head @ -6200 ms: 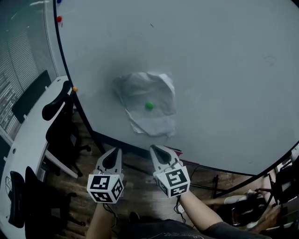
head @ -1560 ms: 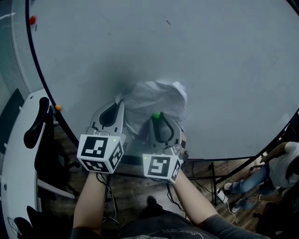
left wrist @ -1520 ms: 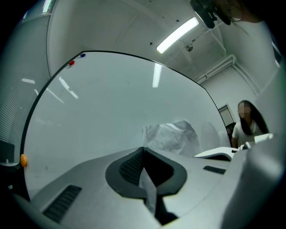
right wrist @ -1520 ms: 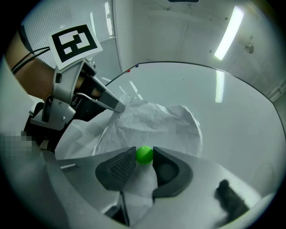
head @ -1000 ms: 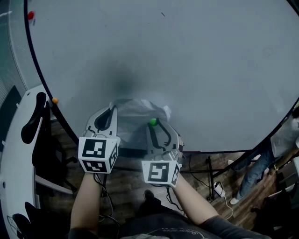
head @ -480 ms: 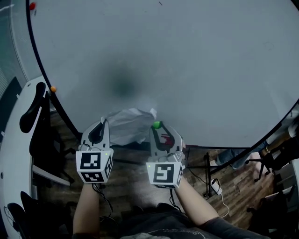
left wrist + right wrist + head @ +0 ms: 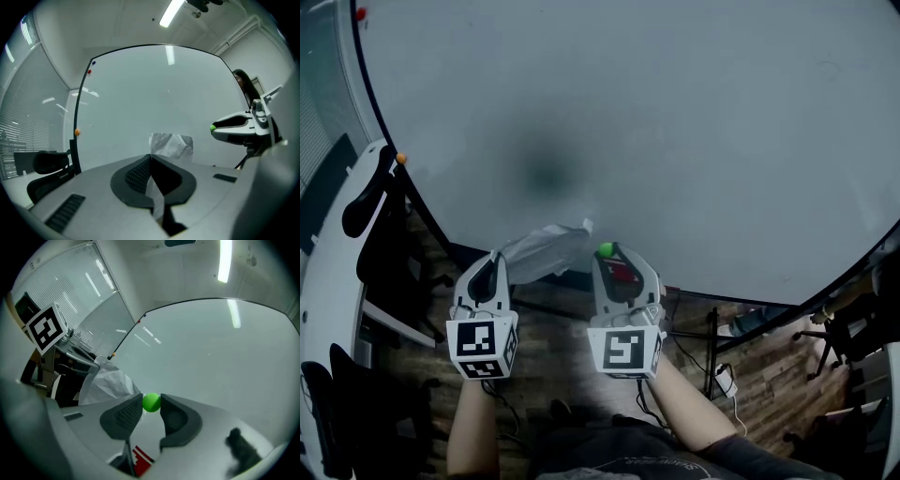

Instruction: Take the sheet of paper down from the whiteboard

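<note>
The crumpled white sheet of paper hangs free of the whiteboard, pinched by one edge in my left gripper, which is shut on it. In the left gripper view the sheet sticks up past the closed jaws of the left gripper. My right gripper is shut on a small green magnet. In the right gripper view the magnet sits between the tips, with the paper to its left. Both grippers stand a little off the board.
A black office chair and a white desk stand at the left. A red magnet and an orange magnet sit at the board's left edge. The board's stand is on the wooden floor at the lower right.
Both grippers have drawn back and down from the board. The paper has come away with the left gripper and the green magnet with the right.
</note>
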`<state>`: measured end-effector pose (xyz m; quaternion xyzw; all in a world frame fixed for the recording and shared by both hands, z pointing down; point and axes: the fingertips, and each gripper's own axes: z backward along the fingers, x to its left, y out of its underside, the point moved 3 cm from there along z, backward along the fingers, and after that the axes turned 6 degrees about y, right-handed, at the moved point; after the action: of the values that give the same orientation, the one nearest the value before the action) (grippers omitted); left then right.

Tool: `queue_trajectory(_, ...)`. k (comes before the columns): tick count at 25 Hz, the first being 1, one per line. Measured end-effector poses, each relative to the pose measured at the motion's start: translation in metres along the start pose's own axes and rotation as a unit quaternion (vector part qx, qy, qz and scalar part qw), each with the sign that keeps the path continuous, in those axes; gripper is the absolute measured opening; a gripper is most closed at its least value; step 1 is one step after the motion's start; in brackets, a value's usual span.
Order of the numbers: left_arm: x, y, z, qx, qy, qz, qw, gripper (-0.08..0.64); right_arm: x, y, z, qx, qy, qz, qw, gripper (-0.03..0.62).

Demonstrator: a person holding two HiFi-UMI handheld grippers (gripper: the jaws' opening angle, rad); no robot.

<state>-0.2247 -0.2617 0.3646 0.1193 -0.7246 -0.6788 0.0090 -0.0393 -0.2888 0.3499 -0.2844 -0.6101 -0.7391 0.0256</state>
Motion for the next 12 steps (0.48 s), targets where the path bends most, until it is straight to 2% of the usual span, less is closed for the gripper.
queue_trajectory(12,-0.087,0.007,0.058,0.030,-0.083,0.026,0.9958,0.012,-0.039,0.020,0.056,-0.036,-0.080,-0.022,0.996,0.126)
